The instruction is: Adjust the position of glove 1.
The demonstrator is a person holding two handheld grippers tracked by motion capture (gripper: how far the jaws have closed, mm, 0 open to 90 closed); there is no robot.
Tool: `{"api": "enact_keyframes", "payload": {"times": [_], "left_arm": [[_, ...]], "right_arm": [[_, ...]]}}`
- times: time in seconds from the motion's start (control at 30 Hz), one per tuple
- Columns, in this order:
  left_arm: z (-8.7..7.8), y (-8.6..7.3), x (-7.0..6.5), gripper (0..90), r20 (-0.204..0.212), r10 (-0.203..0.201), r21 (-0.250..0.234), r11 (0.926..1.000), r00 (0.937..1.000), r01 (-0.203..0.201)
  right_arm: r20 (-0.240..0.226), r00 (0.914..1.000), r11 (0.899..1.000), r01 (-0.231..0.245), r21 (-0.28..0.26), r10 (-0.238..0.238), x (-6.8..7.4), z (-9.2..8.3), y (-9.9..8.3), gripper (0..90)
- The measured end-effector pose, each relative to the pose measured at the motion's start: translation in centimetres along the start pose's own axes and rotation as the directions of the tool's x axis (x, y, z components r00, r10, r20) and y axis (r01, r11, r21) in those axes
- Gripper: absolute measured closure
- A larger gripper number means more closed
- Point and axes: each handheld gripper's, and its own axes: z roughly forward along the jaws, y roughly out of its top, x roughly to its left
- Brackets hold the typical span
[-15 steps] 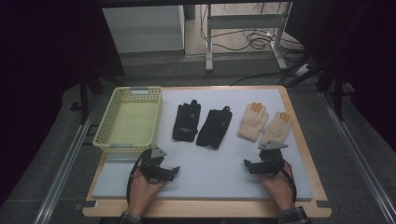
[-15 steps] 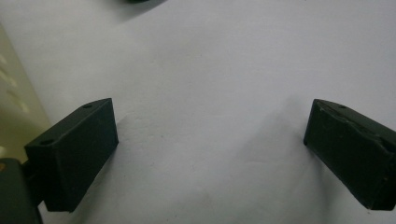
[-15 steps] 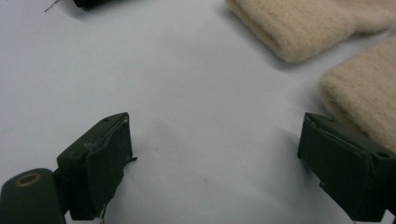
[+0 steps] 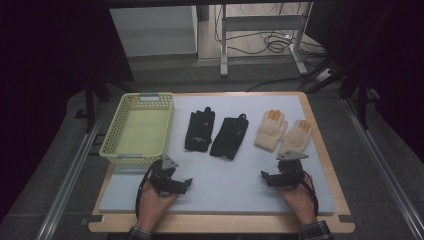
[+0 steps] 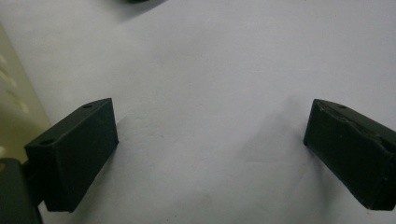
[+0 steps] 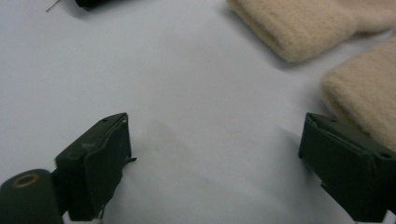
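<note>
Two black gloves (image 4: 200,129) (image 4: 229,136) lie side by side in the middle of the pale mat (image 4: 225,190). Right of them lie two cream knitted gloves (image 4: 270,129) (image 4: 295,137) with orange fingertips. My left gripper (image 4: 186,184) rests on the mat near the front left, held by a hand, jaws wide apart with bare mat between them (image 5: 210,140). On the front right my right gripper (image 4: 265,176) sits just below the cream gloves, open and empty. In the right gripper view the cream gloves' cuffs (image 6: 299,28) (image 6: 364,93) lie just beyond the jaws.
A yellow-green mesh basket (image 4: 111,142) stands empty at the mat's left side. The mat lies on a wooden board (image 4: 220,224) with metal rails either side. Behind the table are a white cabinet (image 4: 152,30), a stand's legs and cables on the floor.
</note>
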Motion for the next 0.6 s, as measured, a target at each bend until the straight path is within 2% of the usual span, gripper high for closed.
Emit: {"api": "enact_keyframes", "payload": {"times": [0.6], "left_arm": [[-0.01,0.00,0.00,2.9,0.000,0.000,-0.001,1.0000,1.0000,0.000]], "right_arm": [[-0.001,1.0000,1.000,-0.004,0.008,0.004,-0.02,-0.02,0.14,8.9]]}}
